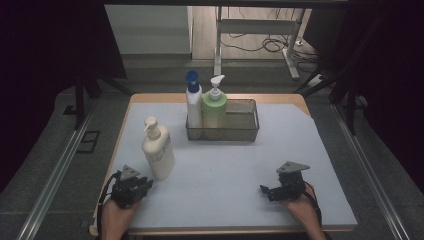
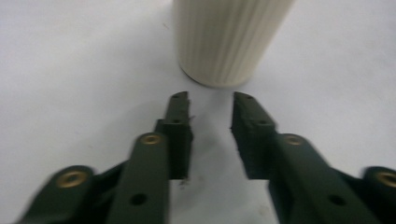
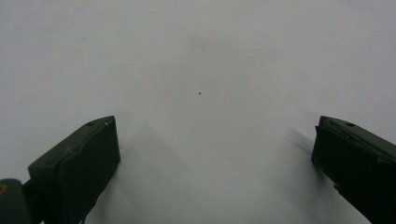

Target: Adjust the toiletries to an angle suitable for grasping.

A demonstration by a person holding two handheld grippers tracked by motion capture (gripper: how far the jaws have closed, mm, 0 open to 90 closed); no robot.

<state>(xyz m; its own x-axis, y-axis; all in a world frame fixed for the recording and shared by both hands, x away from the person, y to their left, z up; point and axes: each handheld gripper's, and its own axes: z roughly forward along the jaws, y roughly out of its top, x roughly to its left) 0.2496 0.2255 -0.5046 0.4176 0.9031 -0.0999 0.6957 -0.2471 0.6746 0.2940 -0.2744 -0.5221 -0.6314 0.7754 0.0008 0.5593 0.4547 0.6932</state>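
Standing upright on the counter [image 1: 225, 180] just ahead of the left gripper [image 1: 145, 184], the cream bottle [image 1: 158, 150] faces narrowly parted, empty fingers [image 2: 180, 121], while the right gripper [image 1: 266, 190], its fingers [image 3: 84, 158] spread wide, sits well apart across the mat.

A dim room with dark curtains [image 1: 45, 60] at left and right, grey floor [image 1: 60, 150], and a white desk frame [image 1: 260, 30] with cables far behind.
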